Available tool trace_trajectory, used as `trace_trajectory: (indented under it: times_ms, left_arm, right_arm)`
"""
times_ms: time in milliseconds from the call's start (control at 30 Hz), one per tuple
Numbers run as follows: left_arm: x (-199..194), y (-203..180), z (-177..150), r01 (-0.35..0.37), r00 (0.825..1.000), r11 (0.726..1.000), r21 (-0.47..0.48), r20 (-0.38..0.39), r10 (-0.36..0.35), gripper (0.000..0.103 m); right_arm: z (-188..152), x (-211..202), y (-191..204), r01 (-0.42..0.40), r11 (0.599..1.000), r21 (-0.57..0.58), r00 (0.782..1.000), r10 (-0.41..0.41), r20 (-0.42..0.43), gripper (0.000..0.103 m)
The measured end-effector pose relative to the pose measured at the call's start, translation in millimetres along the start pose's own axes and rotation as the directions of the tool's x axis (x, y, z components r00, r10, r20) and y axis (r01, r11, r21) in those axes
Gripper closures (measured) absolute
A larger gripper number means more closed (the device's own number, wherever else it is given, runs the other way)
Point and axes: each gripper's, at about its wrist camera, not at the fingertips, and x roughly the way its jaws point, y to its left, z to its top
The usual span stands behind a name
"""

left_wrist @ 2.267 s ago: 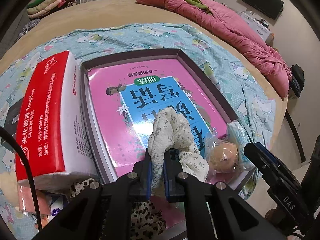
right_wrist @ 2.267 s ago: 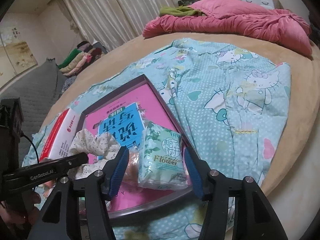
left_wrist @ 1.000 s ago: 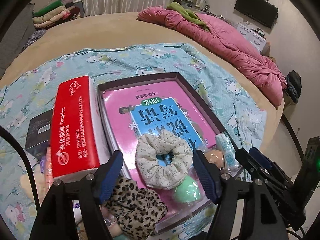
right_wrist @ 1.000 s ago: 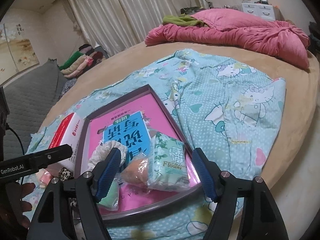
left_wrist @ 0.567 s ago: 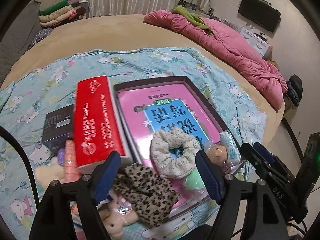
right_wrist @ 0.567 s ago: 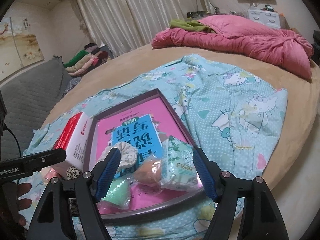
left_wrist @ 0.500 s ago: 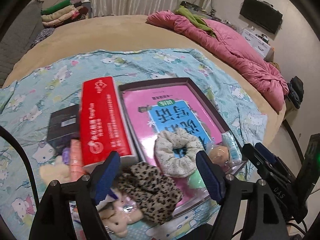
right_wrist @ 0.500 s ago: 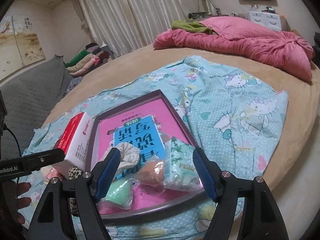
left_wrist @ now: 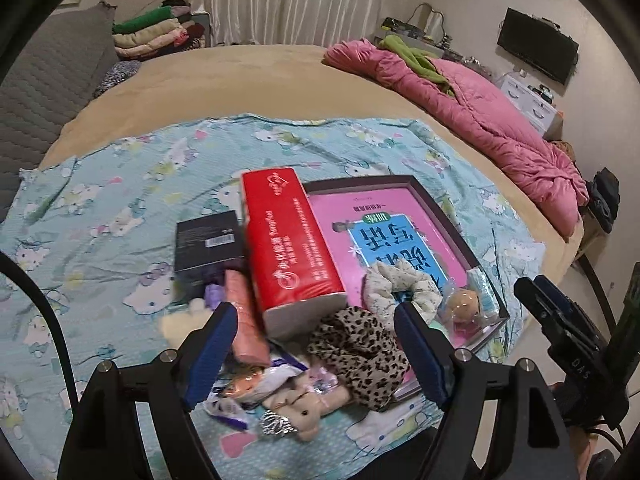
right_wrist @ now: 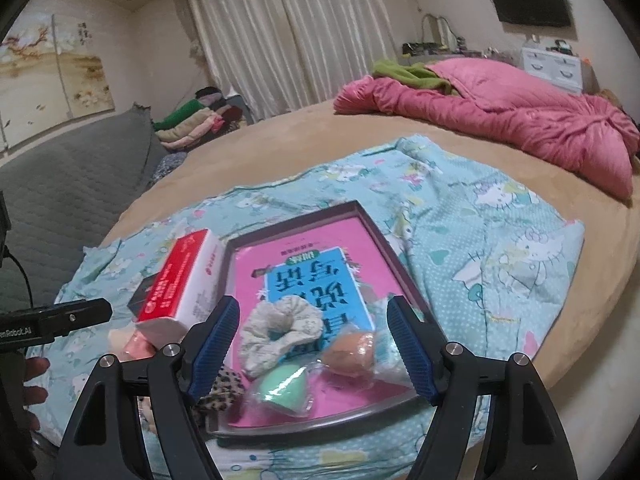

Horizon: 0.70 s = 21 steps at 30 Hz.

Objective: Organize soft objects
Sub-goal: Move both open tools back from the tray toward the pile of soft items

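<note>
A dark tray with a pink book lies on the Hello Kitty sheet. In it are a floral scrunchie, an orange sponge in plastic, a green sponge and a tissue pack. A leopard scrunchie lies at the tray's near corner. A small plush bear and a pink item lie beside it. My left gripper is open and empty above the leopard scrunchie. My right gripper is open and empty above the tray.
A red and white tissue box stands left of the tray. A black box lies further left. A pink quilt is at the far right of the round bed. Folded clothes are stacked behind.
My left gripper let go of the floral scrunchie, which now lies in the tray, then opened and drew back to the left. My right gripper drew back too.
</note>
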Motion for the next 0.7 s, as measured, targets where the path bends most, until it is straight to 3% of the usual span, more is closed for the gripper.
trace_trajectory:
  times_ms: [433, 567, 700]
  left_arm:
    - [-30, 31, -5, -0.015, 0.999, 0.999, -0.038, 0.030, 0.016, 0.023]
    - [-39, 42, -8, 0.018, 0.999, 0.997, -0.072, 0.036, -0.015, 0.023]
    - [-44, 48, -11, -0.011, 0.999, 0.998, -0.069, 0.043, 0.014, 0.023]
  right_arm:
    - [9, -17, 45, -0.051, 0.995, -0.085, 0.999, 0.052, 0.008, 0.025]
    - [10, -19, 56, -0.070, 0.992, -0.100, 0.997, 0.071, 0.005, 0.025]
    - [11, -21, 66, -0.075, 0.989, -0.125, 0.997, 0.076, 0.002, 0.025]
